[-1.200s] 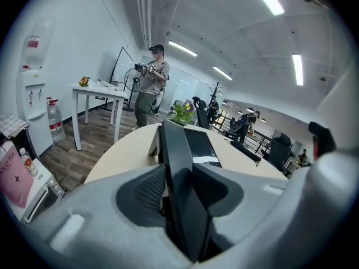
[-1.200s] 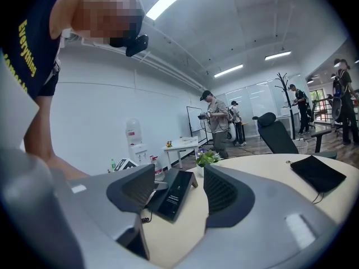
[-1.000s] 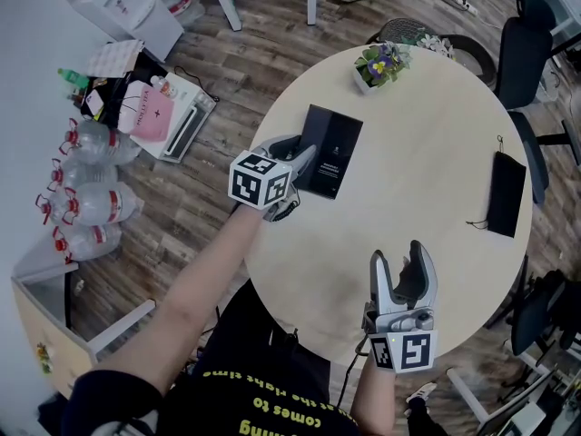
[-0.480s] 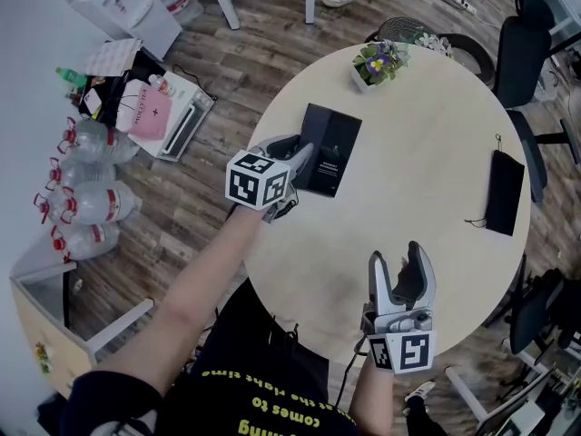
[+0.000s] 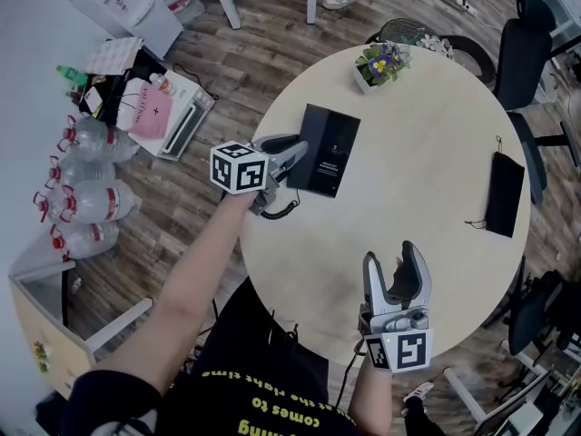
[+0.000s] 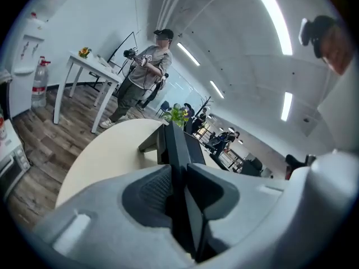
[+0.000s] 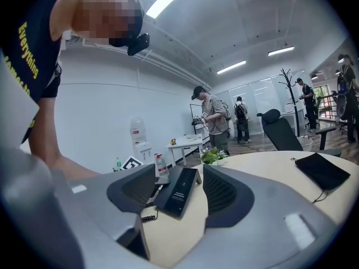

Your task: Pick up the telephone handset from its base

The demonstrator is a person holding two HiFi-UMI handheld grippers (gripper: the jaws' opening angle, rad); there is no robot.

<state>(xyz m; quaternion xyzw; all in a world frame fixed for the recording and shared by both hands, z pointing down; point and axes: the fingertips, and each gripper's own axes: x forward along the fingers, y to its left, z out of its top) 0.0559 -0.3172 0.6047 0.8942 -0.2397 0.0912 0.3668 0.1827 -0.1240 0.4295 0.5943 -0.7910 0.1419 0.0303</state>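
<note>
A black telephone base [image 5: 329, 149] lies on the round beige table [image 5: 427, 143], left of centre. The black handset [image 5: 296, 165] runs along the base's left edge, and its coiled cord [image 5: 277, 210] hangs by the table rim. My left gripper [image 5: 292, 153] has the handset between its jaws, which are closing. In the left gripper view the dark handset [image 6: 175, 144] stands edge-on between both pads, touching them. My right gripper [image 5: 392, 263] hovers open over the table's near edge with nothing in it. In the right gripper view the telephone [image 7: 185, 181] lies well ahead of that gripper [image 7: 180, 198].
A small pot of flowers [image 5: 381, 64] stands at the table's far side and a black pouch [image 5: 507, 193] lies at its right. Office chairs [image 5: 525, 53] stand to the right. Water bottles [image 5: 86, 198] and boxes [image 5: 154, 112] sit on the floor at left. A person [image 6: 143, 72] stands far off.
My left gripper has rolled, its marker cube shifting left, and its jaws have narrowed on the handset. The coiled cord now shows below it. The right gripper has hardly moved.
</note>
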